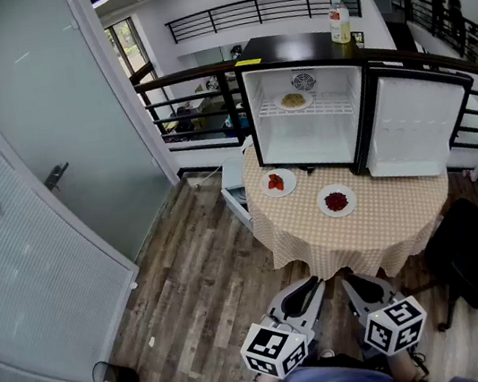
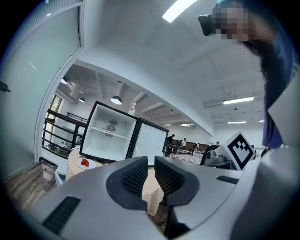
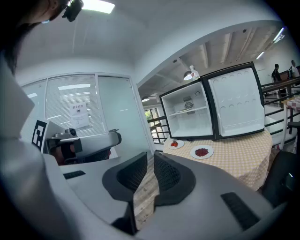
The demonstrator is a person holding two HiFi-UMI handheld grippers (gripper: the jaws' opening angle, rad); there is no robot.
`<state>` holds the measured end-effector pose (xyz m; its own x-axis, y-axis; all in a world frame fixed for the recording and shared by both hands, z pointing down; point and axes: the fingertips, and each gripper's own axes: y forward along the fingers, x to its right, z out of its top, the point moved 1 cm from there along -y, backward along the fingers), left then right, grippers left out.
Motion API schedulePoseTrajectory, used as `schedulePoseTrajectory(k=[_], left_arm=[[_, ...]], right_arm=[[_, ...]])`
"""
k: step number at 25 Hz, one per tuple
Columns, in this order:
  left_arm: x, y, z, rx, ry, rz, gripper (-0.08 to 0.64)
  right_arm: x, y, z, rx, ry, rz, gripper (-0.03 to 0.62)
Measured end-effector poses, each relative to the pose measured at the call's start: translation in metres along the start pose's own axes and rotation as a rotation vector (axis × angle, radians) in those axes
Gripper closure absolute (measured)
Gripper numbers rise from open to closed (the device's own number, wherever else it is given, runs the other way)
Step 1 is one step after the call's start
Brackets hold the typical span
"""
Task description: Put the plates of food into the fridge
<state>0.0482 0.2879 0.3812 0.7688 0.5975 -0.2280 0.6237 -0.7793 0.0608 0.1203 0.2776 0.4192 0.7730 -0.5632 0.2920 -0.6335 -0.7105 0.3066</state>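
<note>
The left gripper (image 1: 308,293) and the right gripper (image 1: 357,289) are held low and close to the person, side by side over the wood floor (image 1: 194,275), short of the table. In its own view the left gripper (image 2: 150,164) has its jaws a narrow slit apart with nothing between them. The right gripper (image 3: 150,160) stands the same way, slightly open and empty.

Beyond them is a round table (image 1: 396,205) under a checked cloth. A plate of dark red food (image 1: 337,201) lies near its front edge. A plate of strawberries (image 1: 278,183) lies further back toward the left edge, just in front of the fridge (image 1: 278,144).

The fridge stands at the back of the table with its door (image 1: 414,124) swung open to the right. A third plate (image 1: 295,101) sits on its wire shelf, and a bottle (image 1: 339,22) stands on top.
</note>
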Motion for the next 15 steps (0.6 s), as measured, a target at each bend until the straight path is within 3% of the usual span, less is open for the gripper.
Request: schedulePoseTrajectory(k=[15], left_arm=[[-0.007, 0.006, -0.003, -0.027, 0.002, 0.019, 0.518]], right_arm=[[0.022, 0.008, 0.002, 0.036, 0.100, -0.001, 0.534]])
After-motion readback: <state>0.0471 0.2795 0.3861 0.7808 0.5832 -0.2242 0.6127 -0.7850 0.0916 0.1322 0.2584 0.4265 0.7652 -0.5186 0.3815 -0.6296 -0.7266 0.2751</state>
